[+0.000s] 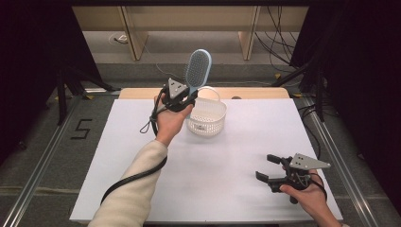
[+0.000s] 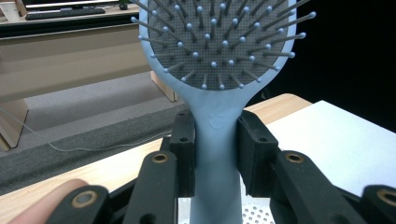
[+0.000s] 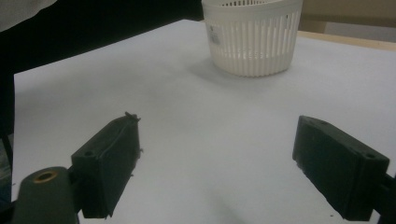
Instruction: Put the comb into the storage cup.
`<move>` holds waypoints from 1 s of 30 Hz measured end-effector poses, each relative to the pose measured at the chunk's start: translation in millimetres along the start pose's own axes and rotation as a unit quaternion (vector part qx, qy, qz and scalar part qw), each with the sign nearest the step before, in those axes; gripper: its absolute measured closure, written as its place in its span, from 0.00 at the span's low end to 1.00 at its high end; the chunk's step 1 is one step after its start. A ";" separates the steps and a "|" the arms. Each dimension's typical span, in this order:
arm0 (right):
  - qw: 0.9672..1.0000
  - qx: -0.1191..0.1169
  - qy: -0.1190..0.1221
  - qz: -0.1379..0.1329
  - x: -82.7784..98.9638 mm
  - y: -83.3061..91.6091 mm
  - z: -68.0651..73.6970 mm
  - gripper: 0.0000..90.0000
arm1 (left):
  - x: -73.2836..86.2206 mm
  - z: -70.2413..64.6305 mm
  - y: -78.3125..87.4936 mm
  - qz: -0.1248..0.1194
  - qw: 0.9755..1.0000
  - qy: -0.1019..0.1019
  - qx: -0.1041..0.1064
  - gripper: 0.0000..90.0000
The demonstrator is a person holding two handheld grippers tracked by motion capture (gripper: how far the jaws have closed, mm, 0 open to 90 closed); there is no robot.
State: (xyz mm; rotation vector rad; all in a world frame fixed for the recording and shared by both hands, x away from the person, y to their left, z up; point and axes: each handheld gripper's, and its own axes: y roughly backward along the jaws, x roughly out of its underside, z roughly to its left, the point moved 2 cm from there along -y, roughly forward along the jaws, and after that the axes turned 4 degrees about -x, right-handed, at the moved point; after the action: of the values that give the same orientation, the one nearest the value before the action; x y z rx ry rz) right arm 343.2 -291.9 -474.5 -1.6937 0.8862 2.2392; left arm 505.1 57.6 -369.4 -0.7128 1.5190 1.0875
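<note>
Bench: you work at a white sheet [image 1: 227, 156] laid over a light wooden top [image 1: 250, 92], whose far edge shows beyond the sheet.
Floor: grey carpet [image 1: 42, 156] surrounds you; a black figure "5" [image 1: 81, 128] is marked at your left.
Rails: metal floor rails [image 1: 40, 165] run along both sides.
Furniture: pale wooden units [image 1: 189, 28] stand beyond the bench.
Cables: loose black cables [image 1: 276, 38] hang far right.
Sides: dark curtains [image 1: 28, 56] close in left and right.

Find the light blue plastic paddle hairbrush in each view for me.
High view: light blue plastic paddle hairbrush upper centre, raised in the left gripper.
Left gripper view: top centre, handle clamped between the jaws.
Right gripper view: not in it.
Shared landmark: white slotted plastic basket.
</note>
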 end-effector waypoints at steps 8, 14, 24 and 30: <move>1.000 0.000 0.000 0.000 0.1 -0.2 -0.1 0.18 | 0.1 0.1 -2.5 0.000 1.000 0.001 -0.001 0.77; 1.000 0.000 0.000 0.000 0.0 -0.1 0.1 0.18 | -0.5 -0.4 -4.3 0.000 1.000 0.001 -0.002 0.77; 1.000 -0.001 0.000 -0.001 0.0 0.0 0.1 0.18 | -3.4 -2.5 -8.0 -0.001 1.000 0.000 -0.001 0.77; 1.000 -0.001 0.000 0.000 0.0 0.1 0.1 0.18 | -3.9 -2.7 -10.0 0.000 1.000 0.001 -0.001 0.77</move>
State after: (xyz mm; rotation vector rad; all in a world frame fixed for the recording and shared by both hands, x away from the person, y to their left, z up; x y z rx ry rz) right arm 343.0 -291.9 -474.4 -1.6952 0.8845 2.2392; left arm 513.6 50.7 -368.3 -0.7165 1.5188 1.0890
